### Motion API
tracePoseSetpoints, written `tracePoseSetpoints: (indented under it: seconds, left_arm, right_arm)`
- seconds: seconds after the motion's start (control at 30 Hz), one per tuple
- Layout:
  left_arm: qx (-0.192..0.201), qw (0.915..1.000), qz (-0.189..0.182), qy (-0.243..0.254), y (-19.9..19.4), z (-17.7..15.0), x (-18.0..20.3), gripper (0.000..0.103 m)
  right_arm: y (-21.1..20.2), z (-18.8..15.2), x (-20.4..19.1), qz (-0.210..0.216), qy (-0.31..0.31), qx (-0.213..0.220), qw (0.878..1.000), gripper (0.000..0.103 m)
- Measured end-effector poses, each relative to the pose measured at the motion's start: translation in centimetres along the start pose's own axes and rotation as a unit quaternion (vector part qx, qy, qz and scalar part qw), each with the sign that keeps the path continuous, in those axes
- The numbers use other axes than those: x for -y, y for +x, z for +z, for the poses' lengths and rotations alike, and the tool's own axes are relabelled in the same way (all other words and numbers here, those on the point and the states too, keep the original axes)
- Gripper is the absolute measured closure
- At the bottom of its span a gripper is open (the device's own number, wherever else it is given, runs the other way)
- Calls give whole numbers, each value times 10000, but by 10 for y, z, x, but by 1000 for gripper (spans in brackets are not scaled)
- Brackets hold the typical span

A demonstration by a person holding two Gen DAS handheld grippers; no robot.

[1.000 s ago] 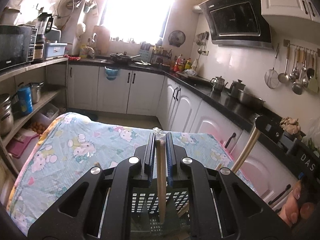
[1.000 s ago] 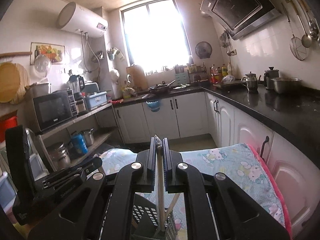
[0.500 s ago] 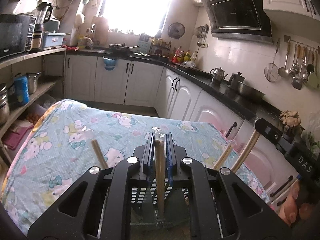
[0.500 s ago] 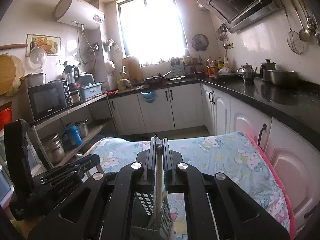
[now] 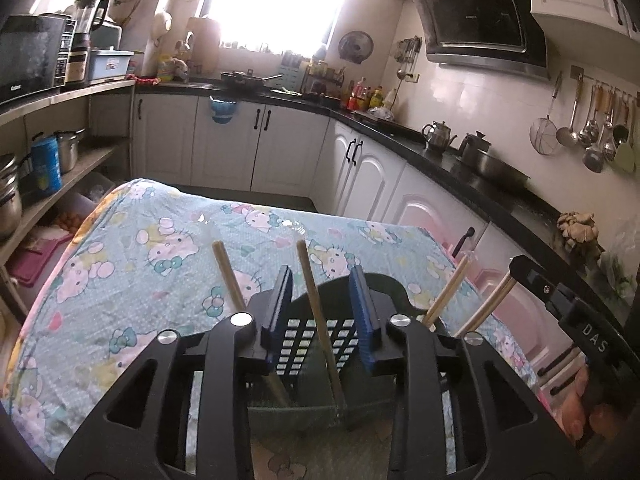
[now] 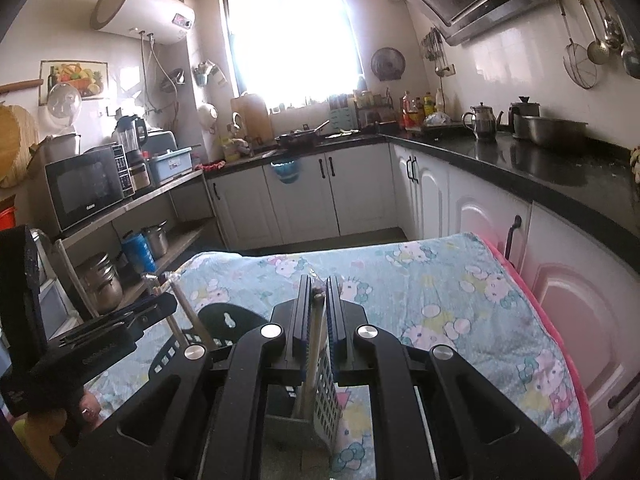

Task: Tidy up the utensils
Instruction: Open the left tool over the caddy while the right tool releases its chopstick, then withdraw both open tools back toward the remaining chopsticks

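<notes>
While our left gripper (image 5: 324, 312) opens around a pale wooden chopstick (image 5: 316, 312) over the dark slotted plastic holder (image 5: 320, 336), our right gripper (image 6: 319, 320) clamps another pale chopstick (image 6: 314, 344).

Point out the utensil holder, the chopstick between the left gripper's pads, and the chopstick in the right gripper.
utensil holder (image 5: 316, 336), left wrist view, on its perforated back wall.
left chopstick (image 5: 310, 280), left wrist view, on its shaft between the opening pads.
right chopstick (image 6: 318, 320), right wrist view, on its shaft between the shut pads.
</notes>
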State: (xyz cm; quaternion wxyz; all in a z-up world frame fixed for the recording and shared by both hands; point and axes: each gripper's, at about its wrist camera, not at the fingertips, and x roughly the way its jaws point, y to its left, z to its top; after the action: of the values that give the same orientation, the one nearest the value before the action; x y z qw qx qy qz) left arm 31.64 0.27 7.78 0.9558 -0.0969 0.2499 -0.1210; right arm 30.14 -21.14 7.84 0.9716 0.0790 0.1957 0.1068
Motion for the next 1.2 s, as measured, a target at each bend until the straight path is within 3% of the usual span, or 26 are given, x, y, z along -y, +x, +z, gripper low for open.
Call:
tracePoseSetpoints:
  seconds: [0.17,0.43,0.57,0.83,1.2]
  left_arm:
    - [-17,10000,-7,-12,-8,-3,-4,77]
    - [-106,9999,-20,-59,-28,-12,-6,63]
    - [-198,9998,-19,-61,-35,-21,-4,55]
    - [-411,9990,3,-165,-46,-43,-5,40]
    - [-449,9987,40,-218,-69,-60,-5,21]
  right_arm:
    - [-4,-2,0,-52,34,-63,10000,85]
    - [-12,-8,1,-77,72,-174,9998,68]
    - [-18,-13,0,-105,11,-214,9997,66]
    - [-33,-27,0,-125,-94,-332,9993,50]
    - [-59,-45,-6,-59,-293,-410,9987,41]
